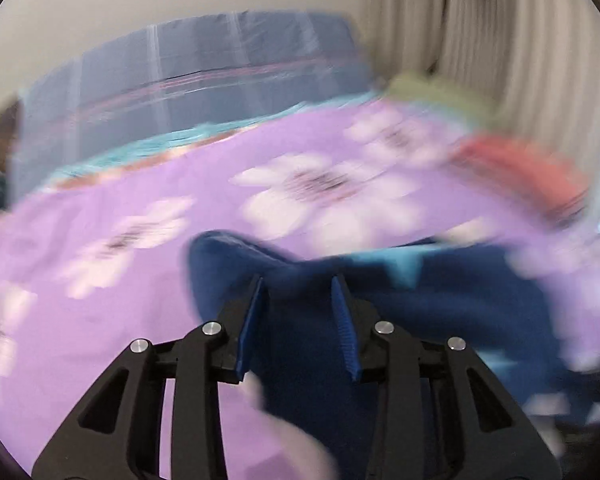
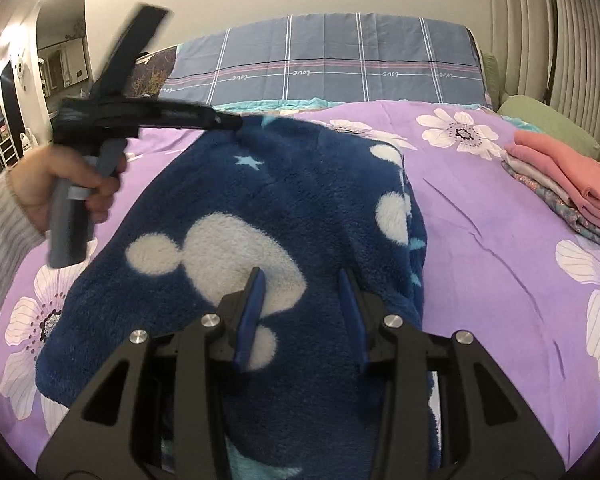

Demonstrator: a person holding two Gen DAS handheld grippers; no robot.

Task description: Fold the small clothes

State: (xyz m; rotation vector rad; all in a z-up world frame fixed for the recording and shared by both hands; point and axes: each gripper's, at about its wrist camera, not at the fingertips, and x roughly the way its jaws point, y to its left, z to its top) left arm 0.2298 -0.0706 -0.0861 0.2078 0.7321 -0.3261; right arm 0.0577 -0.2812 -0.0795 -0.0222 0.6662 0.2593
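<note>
Currently the navy fleece garment [image 2: 260, 208], patterned with white patches and pale stars, lies spread on the purple floral bedspread [image 2: 480, 216], running from near the right gripper [image 2: 300, 312] toward the headboard end.

Right gripper: jaws partly apart, blue pads [image 2: 252, 312] set down on either side of a strip of the fleece. Whether the pads actually press the cloth cannot be confirmed from this angle.

Left gripper [image 1: 298, 320]: jaws partly apart, with dark blue fleece [image 1: 380, 340] filling the space between and below the fingers. Its own view is heavily smeared, so contact is uncertain; in the right wrist view its tip [image 2: 228, 120] sits at the far edge of the garment, apparently touching it. A hand [image 2: 60, 184] in a grey ribbed sleeve [image 2: 0, 232] holds its handle.

A folded stack of clothes [image 2: 572, 188], coral on top, rests at the right side of the bed, well apart from the fleece. A blue checked cloth [image 2: 320, 60] covers the headboard.
</note>
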